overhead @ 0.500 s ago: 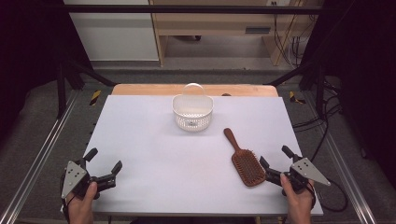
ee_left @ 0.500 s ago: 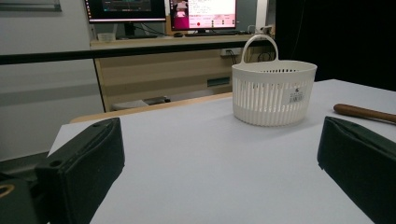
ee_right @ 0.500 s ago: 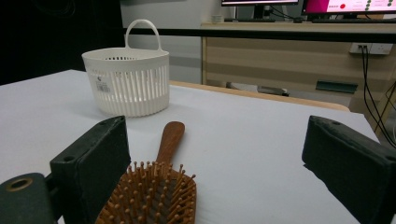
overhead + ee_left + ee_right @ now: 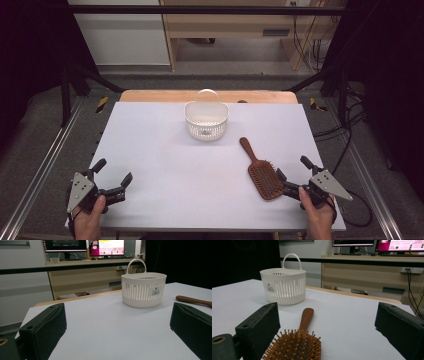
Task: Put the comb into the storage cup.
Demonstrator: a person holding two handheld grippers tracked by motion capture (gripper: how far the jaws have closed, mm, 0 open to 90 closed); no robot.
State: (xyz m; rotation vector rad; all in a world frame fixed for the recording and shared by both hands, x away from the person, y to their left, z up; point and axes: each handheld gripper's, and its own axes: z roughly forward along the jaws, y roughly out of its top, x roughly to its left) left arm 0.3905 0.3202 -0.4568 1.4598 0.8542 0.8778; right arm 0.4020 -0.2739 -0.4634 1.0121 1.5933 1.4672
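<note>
Hairbrush lies bristles-up on the counter, its head just beside the right tool, jaws spread. Left tool spread, holding nothing. Risk: closing on the bristles could tip or skid the brush. Basket stands well apart.

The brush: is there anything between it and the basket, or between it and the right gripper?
Nothing visible stands in either path. The brush lies bristles up just ahead of the open right gripper, and only bare table lies between its handle and the basket.
</note>
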